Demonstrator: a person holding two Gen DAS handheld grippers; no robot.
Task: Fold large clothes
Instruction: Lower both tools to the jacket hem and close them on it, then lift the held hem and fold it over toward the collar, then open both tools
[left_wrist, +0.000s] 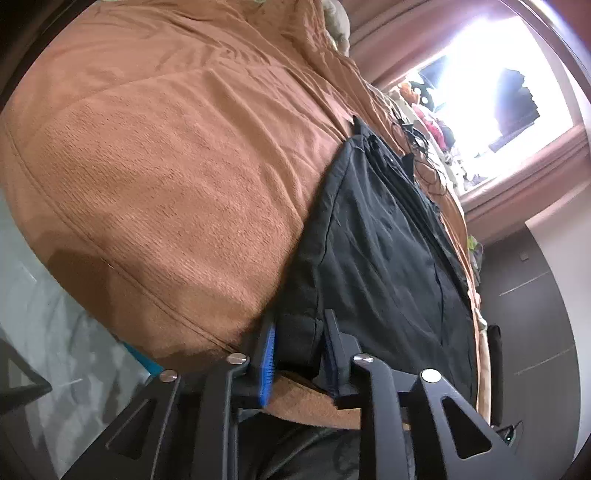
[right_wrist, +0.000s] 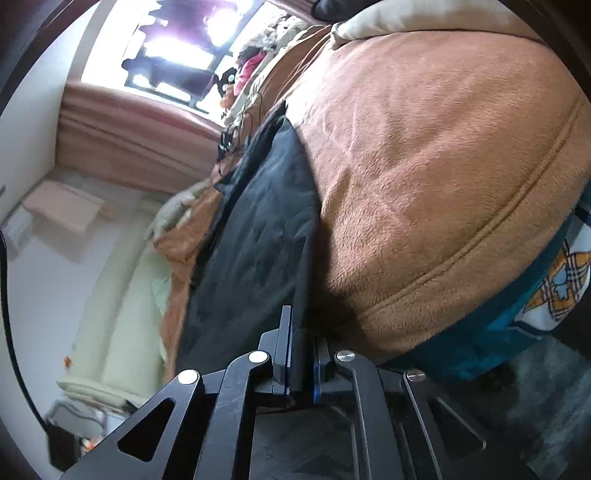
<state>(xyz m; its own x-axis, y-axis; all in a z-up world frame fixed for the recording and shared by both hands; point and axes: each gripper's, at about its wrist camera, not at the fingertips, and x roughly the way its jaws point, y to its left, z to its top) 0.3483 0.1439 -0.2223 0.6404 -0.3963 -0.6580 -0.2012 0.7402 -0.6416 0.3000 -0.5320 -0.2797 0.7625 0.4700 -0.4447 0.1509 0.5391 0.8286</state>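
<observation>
Garment (left_wrist: 384, 258) is clamped at its near edge by both grippers (left_wrist: 299, 350) (right_wrist: 301, 354); its length runs toward frame top.

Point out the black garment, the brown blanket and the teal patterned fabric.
black garment (left_wrist: 388, 258), left wrist view, middle of its flat panel
brown blanket (right_wrist: 424, 166), right wrist view, top surface
teal patterned fabric (right_wrist: 491, 332), right wrist view, its teal band
</observation>
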